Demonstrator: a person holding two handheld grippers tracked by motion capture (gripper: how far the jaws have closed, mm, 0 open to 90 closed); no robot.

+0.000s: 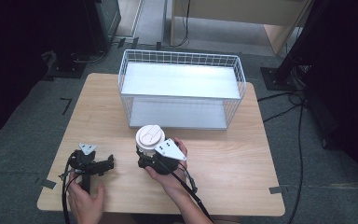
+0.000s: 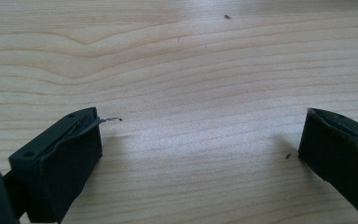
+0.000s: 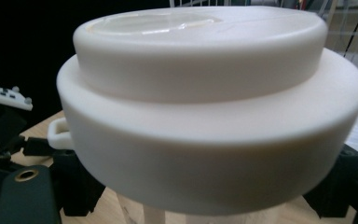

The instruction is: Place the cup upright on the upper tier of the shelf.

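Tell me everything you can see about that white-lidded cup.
The cup wears a matte, cream-white plastic stepped lid with a raised round top and a small side tab. It stands upright on the wooden table, in front of the wire basket. The right gripper brackets its body below the lid; a closed grip can't be confirmed.

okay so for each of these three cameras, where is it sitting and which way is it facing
High view: above the person's side, facing forward and down on the table and wire basket; both hands, left gripper and right gripper show.
Left gripper view: on the left gripper, facing bare tabletop between open jaws.
Right gripper view: on the right gripper, facing the white lidded cup close up.
Shared: that cup also appears in the high view.
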